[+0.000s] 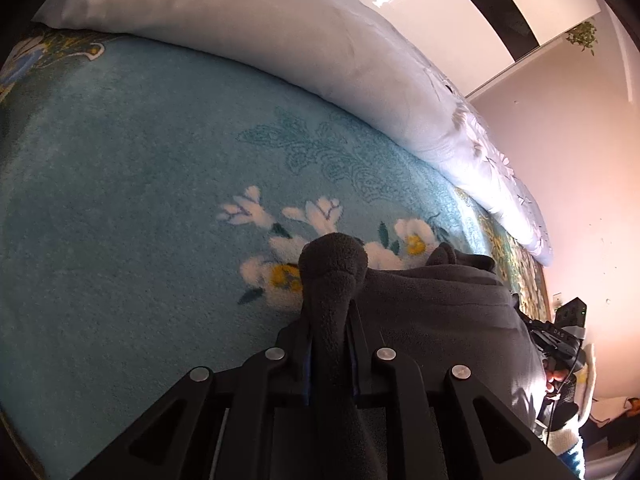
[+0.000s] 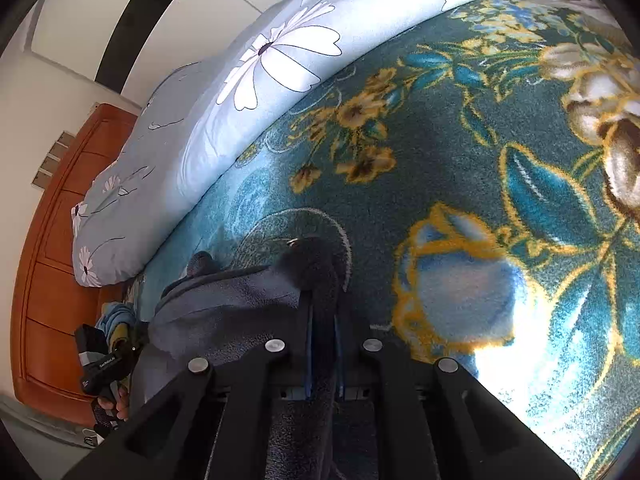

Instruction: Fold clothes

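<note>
A dark grey fleece garment [image 1: 432, 312] hangs stretched between my two grippers above a blue floral blanket [image 1: 120, 184]. My left gripper [image 1: 331, 320] is shut on one bunched end of the garment, which bulges out past the fingertips. My right gripper [image 2: 323, 312] is shut on the other end of the garment [image 2: 232, 304], whose fleece edge pokes out ahead of the fingers. Each view shows the other gripper: the right one sits at the right edge of the left wrist view [image 1: 560, 344], the left one at the lower left of the right wrist view [image 2: 106, 364].
A rolled pale blue quilt with white flowers [image 2: 224, 100] lies along the far side of the bed. A wooden headboard [image 2: 52, 272] stands at the left of the right wrist view. The teal floral blanket [image 2: 480, 160] covers the bed. White walls lie beyond.
</note>
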The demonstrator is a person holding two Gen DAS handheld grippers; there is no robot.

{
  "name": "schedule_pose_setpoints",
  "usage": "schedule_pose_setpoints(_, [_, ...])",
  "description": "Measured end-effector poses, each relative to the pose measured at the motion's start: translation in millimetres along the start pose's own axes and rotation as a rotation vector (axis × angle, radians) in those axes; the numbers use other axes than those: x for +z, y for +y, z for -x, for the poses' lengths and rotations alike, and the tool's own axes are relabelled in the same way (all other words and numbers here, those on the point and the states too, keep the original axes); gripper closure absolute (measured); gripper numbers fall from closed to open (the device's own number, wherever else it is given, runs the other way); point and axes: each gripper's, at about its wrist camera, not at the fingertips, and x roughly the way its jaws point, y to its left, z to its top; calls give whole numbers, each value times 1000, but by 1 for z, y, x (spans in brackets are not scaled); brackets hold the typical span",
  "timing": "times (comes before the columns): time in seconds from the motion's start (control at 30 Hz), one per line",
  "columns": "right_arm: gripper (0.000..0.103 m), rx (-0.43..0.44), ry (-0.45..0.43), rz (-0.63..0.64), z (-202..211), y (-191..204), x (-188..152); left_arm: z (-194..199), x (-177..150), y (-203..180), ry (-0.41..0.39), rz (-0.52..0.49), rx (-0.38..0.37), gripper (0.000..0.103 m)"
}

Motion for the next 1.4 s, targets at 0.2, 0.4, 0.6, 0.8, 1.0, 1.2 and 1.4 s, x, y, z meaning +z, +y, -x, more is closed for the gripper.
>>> schedule_pose_setpoints(0.2, [64,59,-89,-25,50,-7,-16,64,-31,0,-108,26,-69,40])
schedule_pose_setpoints(0.4, [48,124,-103,-41,105,-19,-89,102,-119,14,-148,109,-110,35])
schedule_pose_setpoints(0.6, [26,196,-72,-140,102,-17,-153,83,-173,24,-139,314,-218,32])
schedule_pose_setpoints(0.8, [26,217,-98,-231,77,3,-171,47,-174,7,-150,421,-292,29])
schedule_pose_setpoints(1.0, [23,205,-211,-374,64,8,-168,29,-164,-1,-230,495,-265,26])
schedule_pose_setpoints(1.2, [23,222,-314,-485,60,2,-158,28,-157,-2,-278,553,-243,29])
schedule_pose_setpoints(1.4, [49,191,-318,-458,62,11,-148,28,-154,-8,-274,554,-189,52])
